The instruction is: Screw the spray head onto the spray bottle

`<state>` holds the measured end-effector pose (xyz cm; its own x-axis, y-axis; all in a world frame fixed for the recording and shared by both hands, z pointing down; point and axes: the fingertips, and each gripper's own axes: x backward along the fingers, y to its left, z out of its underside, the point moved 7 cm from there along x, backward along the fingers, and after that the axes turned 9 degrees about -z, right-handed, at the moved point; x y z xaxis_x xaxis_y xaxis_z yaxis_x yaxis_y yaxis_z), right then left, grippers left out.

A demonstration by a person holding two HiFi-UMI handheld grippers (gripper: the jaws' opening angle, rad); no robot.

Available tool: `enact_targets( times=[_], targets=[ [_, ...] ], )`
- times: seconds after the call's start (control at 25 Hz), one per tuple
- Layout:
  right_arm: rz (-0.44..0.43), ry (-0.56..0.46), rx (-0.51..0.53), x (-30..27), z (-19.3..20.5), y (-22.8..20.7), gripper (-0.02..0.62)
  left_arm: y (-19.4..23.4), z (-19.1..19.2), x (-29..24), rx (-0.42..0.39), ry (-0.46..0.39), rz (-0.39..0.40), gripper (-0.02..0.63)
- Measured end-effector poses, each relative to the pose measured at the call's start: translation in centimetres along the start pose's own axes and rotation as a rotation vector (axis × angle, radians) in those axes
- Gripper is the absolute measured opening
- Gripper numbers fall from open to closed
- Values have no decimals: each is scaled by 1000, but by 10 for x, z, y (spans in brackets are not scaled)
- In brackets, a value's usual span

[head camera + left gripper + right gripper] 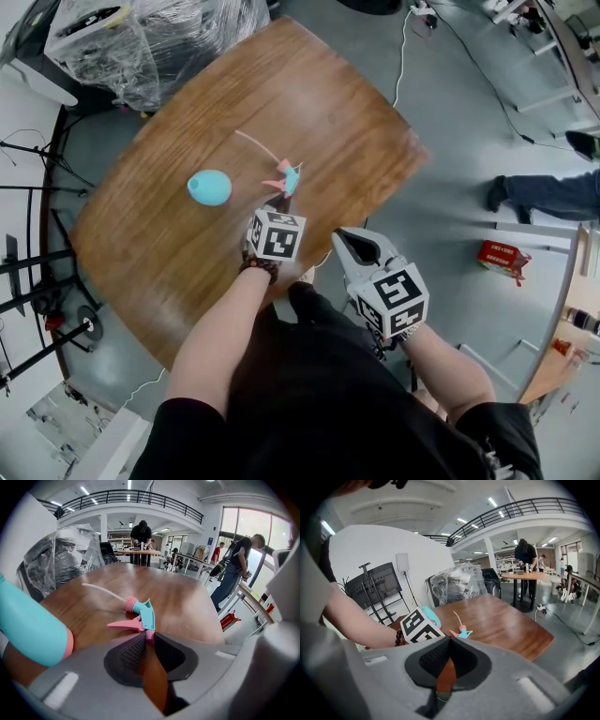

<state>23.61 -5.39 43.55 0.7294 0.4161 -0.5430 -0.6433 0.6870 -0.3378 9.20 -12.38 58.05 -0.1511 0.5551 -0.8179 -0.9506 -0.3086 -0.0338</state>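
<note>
The teal spray head (286, 176) with its pink trigger and white dip tube lies on the round wooden table (328, 103). Its pink nozzle tip sits pinched between the pads of my left gripper (149, 637), which comes at the spray head (143, 613) from the near side. The teal spray bottle (209, 187) lies on its side to the left; its pink-ringed neck (68, 645) points toward the head. My right gripper (349, 240) hangs beyond the table's near right edge, shut on nothing (449, 641).
A plastic-wrapped bundle (159, 37) stands at the table's far left edge. Beyond the right edge, a red box (503, 258) lies on the floor near a person's legs (548, 197). A screen on a stand (377, 590) is at the left.
</note>
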Motion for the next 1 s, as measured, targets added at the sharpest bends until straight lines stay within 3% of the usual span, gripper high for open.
enact_targets(
  times=[0.4,0.84,0.88,0.92,1.0],
  targets=[
    [59,-2,48,1,-4,18,-8,15,4,30,-13,-62,90,71],
    [121,98,360,-4,-17,27,-5,30,-3,89,36,-121,258,71],
    [113,108,379,-5,-18,29,16,31,-4,96,37,-124,277,71],
    [104,119,397,-6,-19,30,81,31,-6,102,40,-126,296,71],
    [95,134,444,-9,-22,34,84,33,-10,115,48,-128,331,71]
  ],
)
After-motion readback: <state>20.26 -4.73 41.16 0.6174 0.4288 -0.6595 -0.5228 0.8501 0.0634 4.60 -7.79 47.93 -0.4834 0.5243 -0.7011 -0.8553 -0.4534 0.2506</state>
